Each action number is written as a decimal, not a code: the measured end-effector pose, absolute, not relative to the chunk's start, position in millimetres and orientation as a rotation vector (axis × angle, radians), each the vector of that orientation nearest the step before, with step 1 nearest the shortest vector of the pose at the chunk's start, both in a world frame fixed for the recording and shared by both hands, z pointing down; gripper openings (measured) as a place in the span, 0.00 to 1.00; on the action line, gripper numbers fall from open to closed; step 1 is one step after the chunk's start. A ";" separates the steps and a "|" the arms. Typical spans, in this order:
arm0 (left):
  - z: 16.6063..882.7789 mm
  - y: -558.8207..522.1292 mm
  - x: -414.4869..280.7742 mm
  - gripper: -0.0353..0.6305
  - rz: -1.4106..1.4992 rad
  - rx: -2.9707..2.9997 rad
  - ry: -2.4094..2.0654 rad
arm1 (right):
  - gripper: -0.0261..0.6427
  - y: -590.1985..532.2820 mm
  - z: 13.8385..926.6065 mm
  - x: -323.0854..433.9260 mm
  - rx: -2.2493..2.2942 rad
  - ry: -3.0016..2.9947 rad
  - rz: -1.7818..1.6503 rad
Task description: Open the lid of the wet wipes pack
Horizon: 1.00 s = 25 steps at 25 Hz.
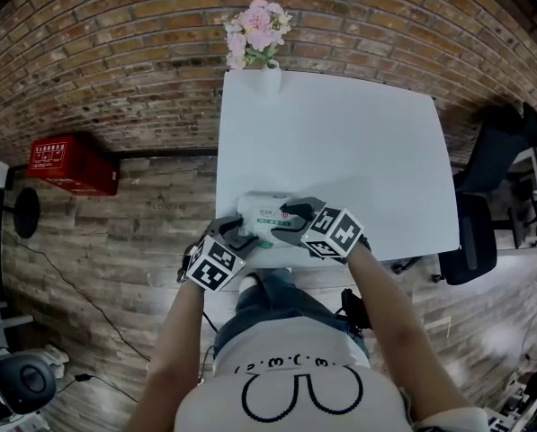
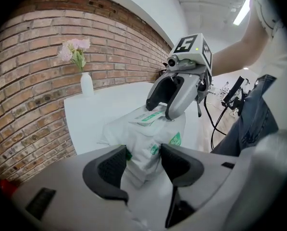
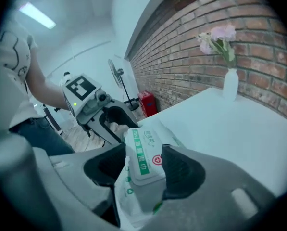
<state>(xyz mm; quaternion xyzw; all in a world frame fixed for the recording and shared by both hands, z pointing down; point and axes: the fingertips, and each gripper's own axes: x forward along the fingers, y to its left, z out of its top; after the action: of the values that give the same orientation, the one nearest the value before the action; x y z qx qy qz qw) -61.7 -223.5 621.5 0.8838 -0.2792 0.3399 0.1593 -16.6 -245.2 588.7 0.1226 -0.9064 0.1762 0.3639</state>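
The white wet wipes pack [image 1: 261, 216] with green print lies near the front edge of the white table [image 1: 340, 142]. My left gripper [image 1: 239, 241] is shut on the pack's near end [image 2: 142, 146], which is pinched between both pads [image 2: 115, 165]. From the other side, my right gripper [image 1: 292, 224] reaches onto the top of the pack. In the right gripper view its jaws straddle the flat lid [image 3: 142, 157], which has a green stripe and a red emblem. Both edges of the lid meet the pads [image 3: 181, 167]. The left gripper view shows the right gripper [image 2: 161, 113] on the lid [image 2: 149, 118].
A white vase of pink flowers [image 1: 259, 39] stands at the table's far edge. On the floor are a red box [image 1: 70, 165] to the left and a dark office chair [image 1: 493, 196] to the right. The person's legs are against the table's front edge.
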 end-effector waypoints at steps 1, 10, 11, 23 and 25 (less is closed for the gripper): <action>621.5 -223.7 -61.9 0.39 0.971 2.527 -0.799 | 0.39 -245.9 587.2 -16.4 0.317 -2.339 0.484; 621.6 -223.9 -61.5 0.39 0.979 2.522 -0.798 | 0.32 -247.0 569.2 -15.6 0.319 -2.328 0.331; 621.3 -224.1 -61.5 0.39 0.984 2.522 -0.796 | 0.30 -249.6 564.9 -14.8 0.330 -2.335 0.305; 622.5 -222.6 -61.0 0.39 0.996 2.492 -0.763 | 0.14 -312.1 545.8 3.8 0.594 -2.325 0.185; 622.1 -222.2 -60.9 0.39 1.000 2.481 -0.750 | 0.12 -320.7 553.2 4.7 0.629 -2.302 0.190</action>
<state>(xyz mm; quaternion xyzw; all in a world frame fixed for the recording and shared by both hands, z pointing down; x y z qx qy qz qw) -60.9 -222.2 622.1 0.8784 -0.2654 0.3539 0.1806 4.7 -320.7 553.2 0.2444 -0.8953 0.0737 0.3651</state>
